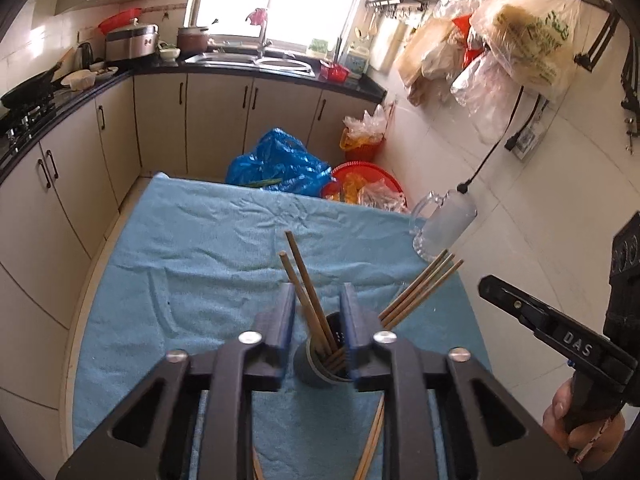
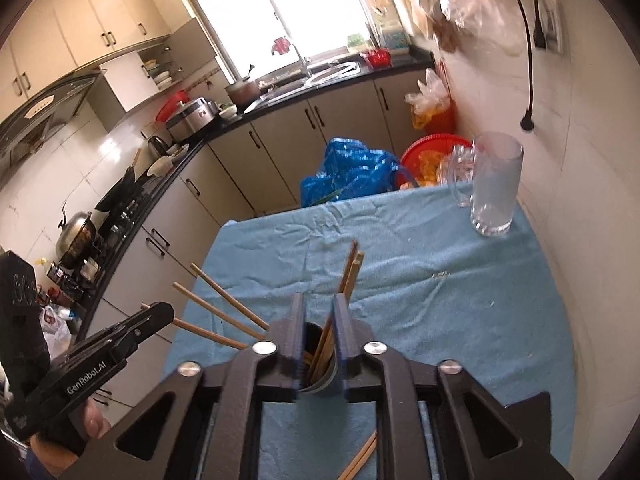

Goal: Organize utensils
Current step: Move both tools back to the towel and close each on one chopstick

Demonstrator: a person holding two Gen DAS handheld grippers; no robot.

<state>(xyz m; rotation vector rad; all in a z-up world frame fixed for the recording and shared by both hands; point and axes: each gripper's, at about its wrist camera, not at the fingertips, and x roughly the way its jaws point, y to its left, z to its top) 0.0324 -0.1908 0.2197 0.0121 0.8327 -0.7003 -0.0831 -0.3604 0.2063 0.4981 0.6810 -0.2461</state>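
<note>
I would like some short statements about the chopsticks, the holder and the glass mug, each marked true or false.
1. Several chopsticks stand in the dark holder. True.
2. The glass mug lies on its side. False: it stands upright on the blue cloth, near the wall.
3. Every chopstick is already in the holder. False: loose chopsticks lie on the cloth at the near edge.
4. The left gripper has chopsticks between its fingers. True.
5. The holder stands on a bare wooden table. False: it stands on the blue cloth.
</note>
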